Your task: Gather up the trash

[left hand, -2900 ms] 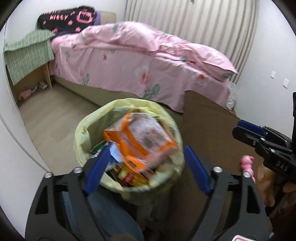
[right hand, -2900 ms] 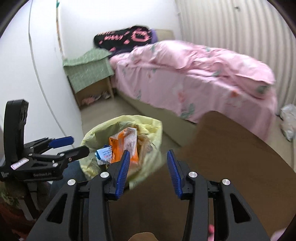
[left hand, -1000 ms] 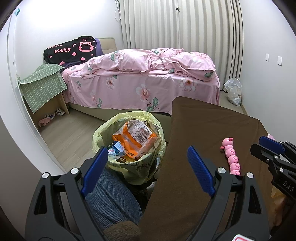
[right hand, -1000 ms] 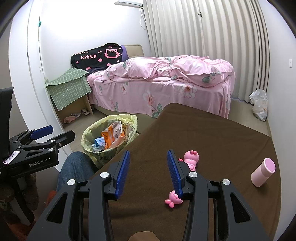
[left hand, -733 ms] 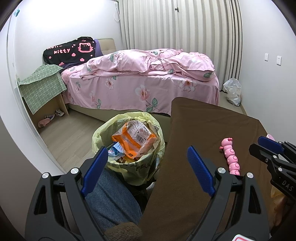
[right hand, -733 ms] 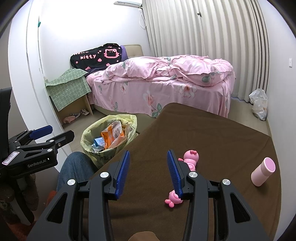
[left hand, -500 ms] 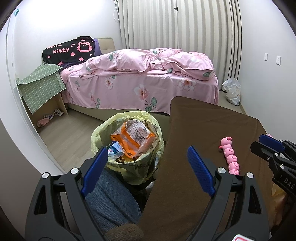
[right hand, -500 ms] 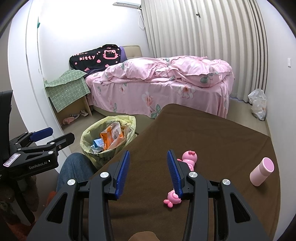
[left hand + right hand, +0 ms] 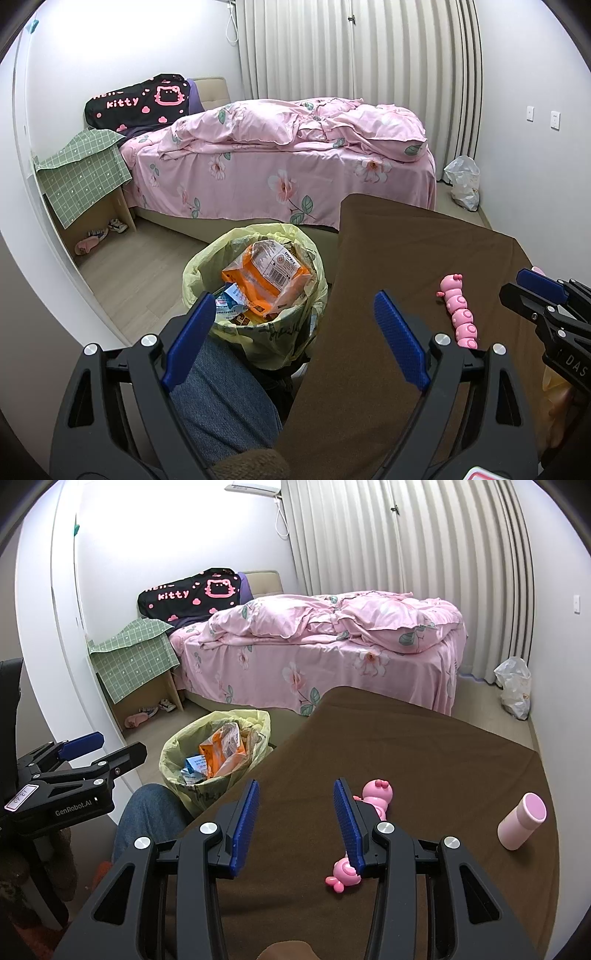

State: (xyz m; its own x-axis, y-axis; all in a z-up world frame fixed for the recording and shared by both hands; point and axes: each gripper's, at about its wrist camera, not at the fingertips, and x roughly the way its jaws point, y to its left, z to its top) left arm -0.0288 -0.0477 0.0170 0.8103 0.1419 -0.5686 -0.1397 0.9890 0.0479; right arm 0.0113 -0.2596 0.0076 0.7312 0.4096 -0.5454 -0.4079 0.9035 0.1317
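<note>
- Trash (image 9: 264, 277) sat in the yellow-lined bin (image 9: 207, 266) on the floor, just beside the tabletop (image 9: 424, 760) edge and the person's knee (image 9: 218, 391); likely parked there so wrappers drop straight in.
- Orange snack bag topped the pile, blue-white wrapper beside it; bin looked near full.
- Left gripper (image 9: 295, 332) hovered over the bin/tabletop edge, jaws spread wide, nothing between them.
- Right gripper (image 9: 295, 819) hovered over the tabletop, jaws apart, empty.
- Tabletop carried only a pink caterpillar toy (image 9: 373, 801) and a pink cup (image 9: 521, 825) lying on its side; neither read as trash, so probably left there on purpose.
- Judgement: no loose trash visible on the tabletop, collection looked about done.
</note>
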